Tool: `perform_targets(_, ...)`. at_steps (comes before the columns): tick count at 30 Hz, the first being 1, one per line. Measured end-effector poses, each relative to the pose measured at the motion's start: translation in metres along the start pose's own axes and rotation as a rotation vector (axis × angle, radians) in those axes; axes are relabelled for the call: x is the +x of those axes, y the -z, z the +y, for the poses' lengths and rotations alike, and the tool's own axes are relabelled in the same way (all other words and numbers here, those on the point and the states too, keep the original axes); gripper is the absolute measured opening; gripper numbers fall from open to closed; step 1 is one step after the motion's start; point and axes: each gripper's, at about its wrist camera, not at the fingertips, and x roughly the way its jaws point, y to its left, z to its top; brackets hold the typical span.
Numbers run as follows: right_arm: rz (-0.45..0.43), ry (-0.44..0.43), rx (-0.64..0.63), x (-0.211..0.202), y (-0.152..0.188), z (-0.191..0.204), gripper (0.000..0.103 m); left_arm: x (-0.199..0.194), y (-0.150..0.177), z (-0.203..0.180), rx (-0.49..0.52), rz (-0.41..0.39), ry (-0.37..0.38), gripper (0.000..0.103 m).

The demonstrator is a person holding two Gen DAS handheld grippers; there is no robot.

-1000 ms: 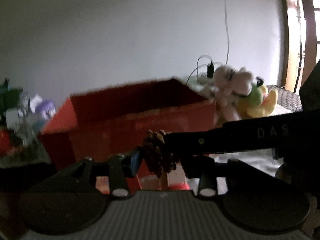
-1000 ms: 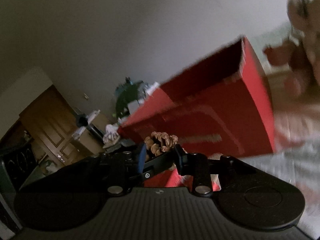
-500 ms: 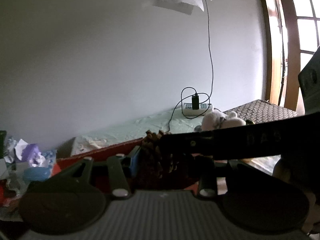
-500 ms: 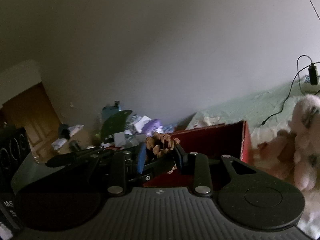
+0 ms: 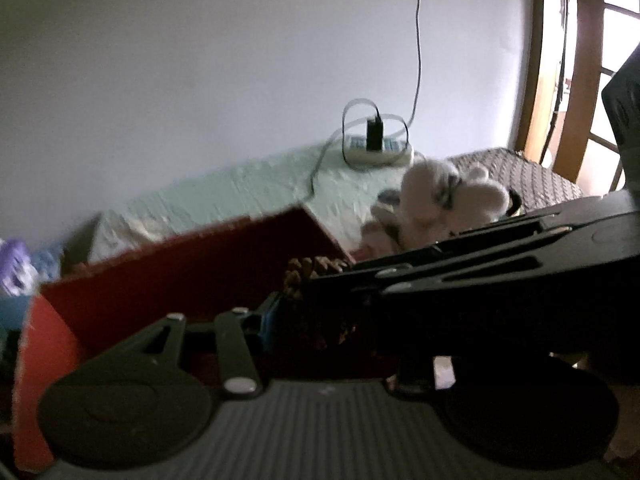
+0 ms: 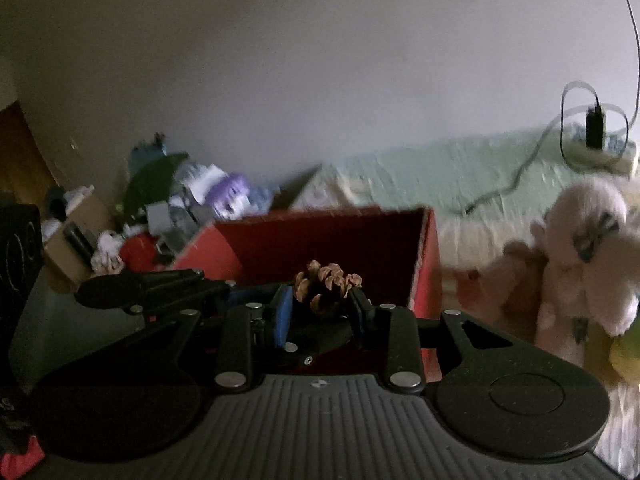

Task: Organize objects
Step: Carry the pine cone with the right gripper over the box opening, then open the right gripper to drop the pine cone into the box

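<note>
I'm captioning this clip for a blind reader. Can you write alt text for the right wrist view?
The right gripper pinches a brown pine cone in front of an open red box. A white plush toy lies to the right.

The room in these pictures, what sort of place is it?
Probably a lived-in bedroom or spare room at home: a pale green textured bedspread, a white plush toy, a white power strip with a plugged-in charger, and a cluttered heap of household odds and ends.

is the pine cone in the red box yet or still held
Held, not in the box. The right gripper is shut on the pine cone, in front of the open red box.
</note>
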Motion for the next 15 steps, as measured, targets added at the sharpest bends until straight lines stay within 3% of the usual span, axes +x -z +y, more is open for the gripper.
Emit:
perform_targets(8,0.095,0.049,0.008,0.014,0.001,-0.006,0.033,0.023,0.007,0.005,-0.031,0.068,0.069,0.04)
perform_targets(15,0.142,0.063,-0.01,0.02,-0.001,-0.003,0.032,0.033,0.011,0.006,-0.034,0.083,0.076,0.048)
